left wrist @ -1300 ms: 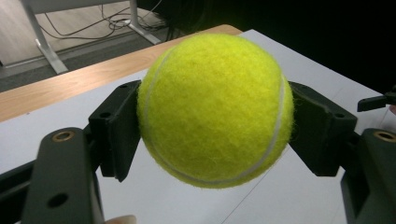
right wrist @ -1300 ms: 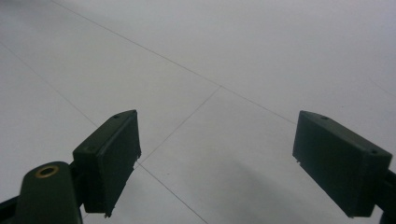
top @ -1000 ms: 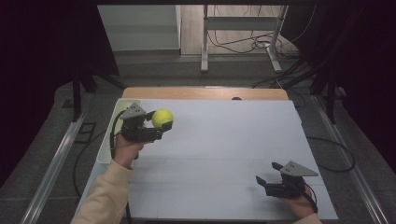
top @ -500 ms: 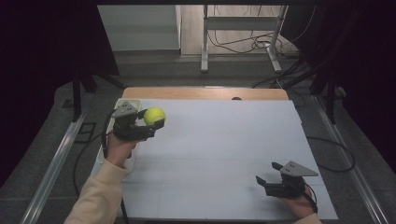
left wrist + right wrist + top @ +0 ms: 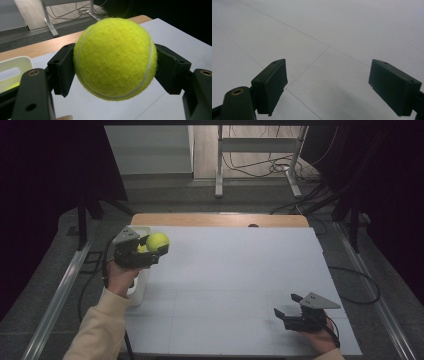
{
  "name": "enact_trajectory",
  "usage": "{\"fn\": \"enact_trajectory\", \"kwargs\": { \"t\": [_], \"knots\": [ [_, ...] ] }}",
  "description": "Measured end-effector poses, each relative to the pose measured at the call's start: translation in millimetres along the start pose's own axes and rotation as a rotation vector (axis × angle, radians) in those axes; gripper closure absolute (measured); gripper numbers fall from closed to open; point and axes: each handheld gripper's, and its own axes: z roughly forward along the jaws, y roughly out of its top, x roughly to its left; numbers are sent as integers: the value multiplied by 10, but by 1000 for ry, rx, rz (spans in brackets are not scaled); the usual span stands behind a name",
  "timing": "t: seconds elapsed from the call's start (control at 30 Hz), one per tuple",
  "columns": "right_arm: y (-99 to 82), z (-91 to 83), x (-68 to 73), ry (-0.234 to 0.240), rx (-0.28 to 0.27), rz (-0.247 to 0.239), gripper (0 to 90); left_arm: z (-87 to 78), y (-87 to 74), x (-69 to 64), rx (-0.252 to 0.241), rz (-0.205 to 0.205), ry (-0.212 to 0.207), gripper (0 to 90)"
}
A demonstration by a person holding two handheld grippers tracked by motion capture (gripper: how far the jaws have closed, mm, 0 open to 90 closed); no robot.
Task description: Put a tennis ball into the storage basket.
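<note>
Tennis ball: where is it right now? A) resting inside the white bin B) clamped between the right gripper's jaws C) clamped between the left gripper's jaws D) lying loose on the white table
C: the tennis ball sits squeezed between the two black jaws of the left gripper, while the right gripper has open jaws with bare table between them.

Two tennis balls: one [image 5: 158, 241] clamped, one [image 5: 11, 86] in the single white bin [image 5: 138, 290]; two tools [image 5: 165, 249] [image 5: 283, 305].

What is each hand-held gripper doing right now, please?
Left hand-held gripper: closed on the yellow tennis ball, held off the table.
Right hand-held gripper: open, nothing between its jaws, over the white table.
</note>
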Motion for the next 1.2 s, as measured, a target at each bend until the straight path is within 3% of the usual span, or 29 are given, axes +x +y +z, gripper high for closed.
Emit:
{"fn": "enact_trajectory", "kwargs": {
  "t": [1.2],
  "knots": [
    [3, 16, 5, 0, 10, -5, 157, -99, -147, 639, 66, -114, 177, 257]
  ]
}}
